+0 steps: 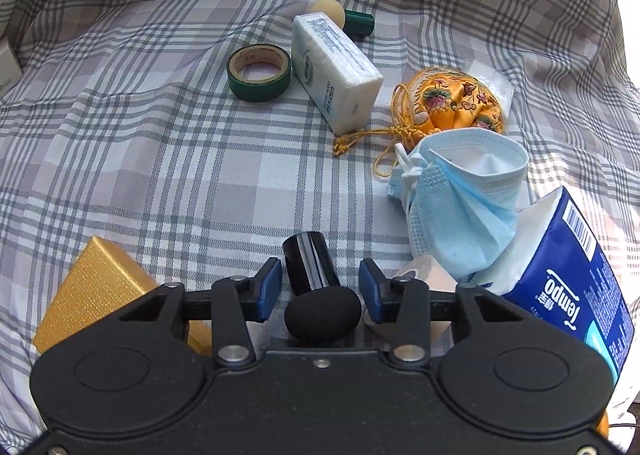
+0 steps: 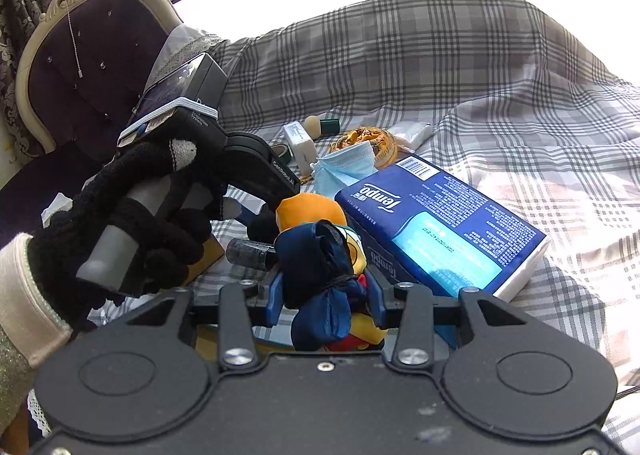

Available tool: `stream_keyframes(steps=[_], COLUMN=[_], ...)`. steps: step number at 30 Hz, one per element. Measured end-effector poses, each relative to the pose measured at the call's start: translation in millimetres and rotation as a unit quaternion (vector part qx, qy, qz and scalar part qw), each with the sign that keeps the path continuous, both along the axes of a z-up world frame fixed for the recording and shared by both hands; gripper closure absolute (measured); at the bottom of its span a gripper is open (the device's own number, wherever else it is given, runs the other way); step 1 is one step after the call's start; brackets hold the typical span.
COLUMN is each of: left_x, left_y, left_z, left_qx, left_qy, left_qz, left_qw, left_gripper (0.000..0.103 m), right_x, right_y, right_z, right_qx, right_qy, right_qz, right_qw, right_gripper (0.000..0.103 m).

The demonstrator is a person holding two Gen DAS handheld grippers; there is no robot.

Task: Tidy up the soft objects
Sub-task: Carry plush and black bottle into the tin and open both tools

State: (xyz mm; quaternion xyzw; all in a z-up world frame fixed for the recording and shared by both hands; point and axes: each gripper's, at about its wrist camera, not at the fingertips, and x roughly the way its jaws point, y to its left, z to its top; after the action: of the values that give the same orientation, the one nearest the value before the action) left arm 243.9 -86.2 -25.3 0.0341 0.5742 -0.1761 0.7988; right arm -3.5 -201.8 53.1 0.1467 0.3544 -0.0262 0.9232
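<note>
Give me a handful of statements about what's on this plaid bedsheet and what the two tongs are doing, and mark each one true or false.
1. The right tongs grip a plush toy. True.
2. The left tongs are clamped on the face mask. False: a black makeup sponge applicator lies between their pads, with gaps either side.
3. The green tape roll lies beside the white tissue pack. True.
4. The gold box sits on the blue Tempo tissue pack. False: they are apart, at opposite sides of the left tongs.
</note>
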Motion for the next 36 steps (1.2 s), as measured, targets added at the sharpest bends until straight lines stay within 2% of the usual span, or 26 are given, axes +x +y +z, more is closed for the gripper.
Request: stream_keyframes(steps=[2, 7, 10, 16, 20, 29, 36], left_x=[-4, -8, -20, -69, -104, -171, -205], left_y=[2, 7, 10, 21, 33, 60, 78], left_z=[1, 9, 25, 67, 79, 68, 48], left_qx=[-0.001, -0.02, -0.019, -0.015, -0.004, 0.026, 0.021], left_qy=[-0.003, -0.003, -0.023, -0.071, -0.087, -0.099, -0.065], left_qz=[-0.004, -0.001, -0.006, -0.019, -0.026, -0.032, -0.02], left_qw=[1.0, 0.9998, 0.9995, 0.9972, 0.9959, 0.9943, 0.9975], left_gripper=[0.066, 0.068, 0.068, 0.068, 0.067, 0.067, 0.067], right_x=[-2, -7, -12, -28, -43, -81, -97], right_y=[0, 3, 4, 7, 10, 15, 22], right_z=[2, 6, 11, 23, 29, 31, 22], right_qx=[0.0, -0.001, -0.003, -0.001, 0.001, 0.014, 0.016], right_qy=[-0.003, -0.009, -0.012, -0.018, -0.014, 0.01, 0.038], right_qz=[-0.002, -0.005, -0.008, -0.016, -0.023, -0.033, -0.026], right_qw=[1.0, 1.0, 1.0, 1.0, 1.0, 0.999, 0.999], right_gripper=[0.063, 0.063, 0.063, 0.063, 0.063, 0.063, 0.063])
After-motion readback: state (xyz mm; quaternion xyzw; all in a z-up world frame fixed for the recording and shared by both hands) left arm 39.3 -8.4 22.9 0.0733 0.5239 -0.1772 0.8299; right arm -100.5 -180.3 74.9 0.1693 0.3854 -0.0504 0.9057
